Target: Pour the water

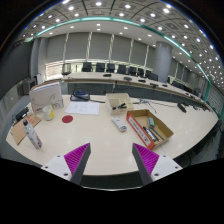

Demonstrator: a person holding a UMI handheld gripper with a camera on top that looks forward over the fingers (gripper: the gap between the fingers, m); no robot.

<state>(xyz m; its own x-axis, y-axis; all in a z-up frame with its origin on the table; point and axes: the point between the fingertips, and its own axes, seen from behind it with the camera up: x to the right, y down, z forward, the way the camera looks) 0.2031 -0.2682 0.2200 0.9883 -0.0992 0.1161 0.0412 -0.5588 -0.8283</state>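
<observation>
Tool [112, 162] fingers spread over the table [95, 135], holding nothing; open cardboard box [149, 128] beyond holds unclear items.

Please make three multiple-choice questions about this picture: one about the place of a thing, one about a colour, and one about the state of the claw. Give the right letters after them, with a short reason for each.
1. Where is the open cardboard box in relation to the claw?
A. Between its fingers
B. On the table beyond it, toward the right-hand finger
C. Under the table

2. What colour are the pads on the claw's fingers?
A. Green
B. Yellow
C. Magenta

3. What is the state of the claw?
A. Open, holding nothing
B. Shut on a bottle
C. Shut on the box

Answers:
1. B, the box rests on the white table, ahead of the fingers and apart from them.
2. C, both inner faces show a bright magenta.
3. A, the two fingers stand wide apart with only bare table between them.
</observation>
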